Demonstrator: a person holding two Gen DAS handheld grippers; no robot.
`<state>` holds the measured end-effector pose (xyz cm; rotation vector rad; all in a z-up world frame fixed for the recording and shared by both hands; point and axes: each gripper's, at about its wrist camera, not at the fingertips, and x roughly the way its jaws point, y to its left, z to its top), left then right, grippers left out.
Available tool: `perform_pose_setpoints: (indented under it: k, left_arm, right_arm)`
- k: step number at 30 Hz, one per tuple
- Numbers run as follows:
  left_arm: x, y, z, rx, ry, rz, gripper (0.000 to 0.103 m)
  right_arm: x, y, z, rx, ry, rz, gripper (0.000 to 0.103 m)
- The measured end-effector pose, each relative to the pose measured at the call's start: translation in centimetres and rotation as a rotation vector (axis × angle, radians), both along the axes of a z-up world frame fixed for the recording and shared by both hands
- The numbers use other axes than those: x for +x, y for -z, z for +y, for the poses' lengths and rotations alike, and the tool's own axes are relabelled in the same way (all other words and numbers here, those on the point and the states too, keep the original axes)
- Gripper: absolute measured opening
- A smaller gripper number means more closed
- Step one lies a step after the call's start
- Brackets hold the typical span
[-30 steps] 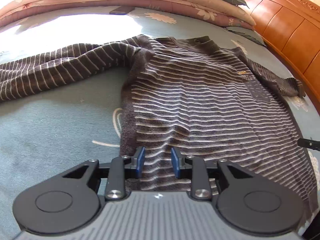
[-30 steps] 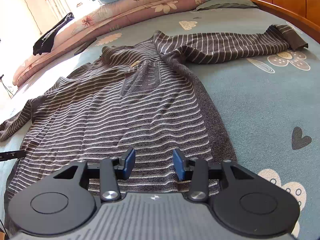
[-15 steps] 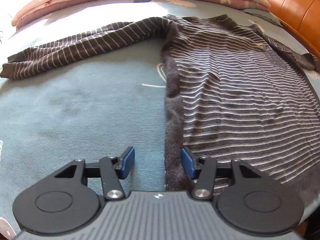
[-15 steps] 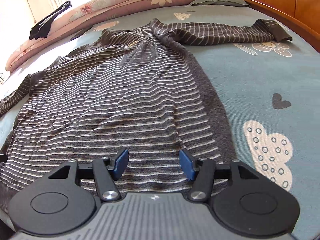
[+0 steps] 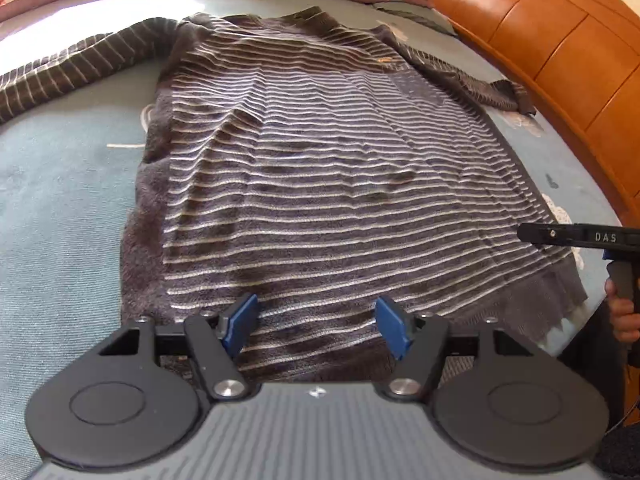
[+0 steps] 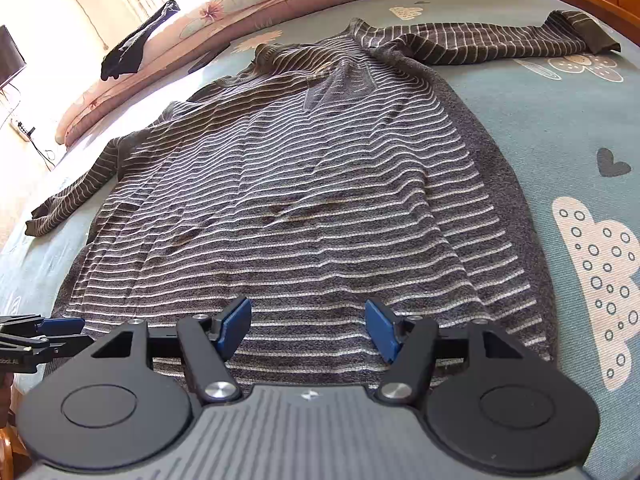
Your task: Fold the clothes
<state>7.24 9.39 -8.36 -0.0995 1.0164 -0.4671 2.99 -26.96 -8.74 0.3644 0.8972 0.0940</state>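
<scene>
Left wrist: both grippers, left (image 5: 316, 330) and right (image 6: 306, 330), fingers opening, empty, hover over the sweater (image 5: 320, 184) hem; next, probably pinch its corners.

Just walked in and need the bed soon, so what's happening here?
A person holds a two-finger gripper in each hand over the near hem of a striped sweater spread flat on the bed, both sleeves still stretched out sideways. The left gripper and right gripper are both opening, with nothing pinched between the fingers. No fold has been made yet.
</scene>
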Motion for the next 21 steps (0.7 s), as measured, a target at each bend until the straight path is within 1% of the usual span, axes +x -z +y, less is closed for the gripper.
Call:
perform_pose_setpoints:
  k: [4, 7, 9, 11, 13, 14, 15, 17, 19, 21]
  left_arm:
    - [-0.5, -0.2, 3.8, 0.016, -0.119, 0.037, 0.068]
    - [-0.9, -0.3, 5.8, -0.01, -0.177, 0.053, 0.067]
    - [-1.0, -0.7, 6.0, -0.023, -0.201, 0.059, 0.067]
    - [-1.0, -1.5, 5.2, -0.019, -0.193, 0.041, 0.068]
    - [-1.1, -2.0, 3.9, -0.039, -0.152, 0.02, 0.07]
    - [-1.0, -2.2, 3.2, -0.052, -0.13, 0.015, 0.073]
    - [-0.9, -2.1, 2.5, -0.07, -0.105, 0.016, 0.074]
    - [-0.4, -1.5, 1.1, -0.078, -0.078, 0.026, 0.075]
    - [0.1, -0.7, -0.1, -0.07, -0.07, 0.035, 0.075]
    - [0.6, -0.1, -0.5, -0.042, -0.096, 0.029, 0.075]
  right_arm:
    - [-0.6, 0.1, -1.6, 0.021, 0.027, -0.004, 0.068]
    - [-0.9, 0.4, -2.2, 0.053, 0.03, -0.018, 0.069]
    - [-1.1, 0.3, -2.2, 0.062, 0.026, -0.023, 0.069]
    - [-1.3, -0.2, -2.1, 0.068, 0.005, -0.034, 0.071]
    - [-1.8, -0.8, -1.9, 0.078, -0.035, -0.068, 0.075]
    - [-2.1, -1.1, -1.9, 0.078, -0.051, -0.086, 0.077]
    - [-2.4, -1.3, -1.8, 0.077, -0.064, -0.102, 0.079]
    - [-2.4, -1.2, -1.9, 0.074, -0.073, -0.099, 0.083]
    - [-2.3, -0.6, -2.3, 0.053, -0.046, -0.078, 0.083]
    - [-2.1, 0.1, -3.3, 0.027, 0.009, -0.051, 0.082]
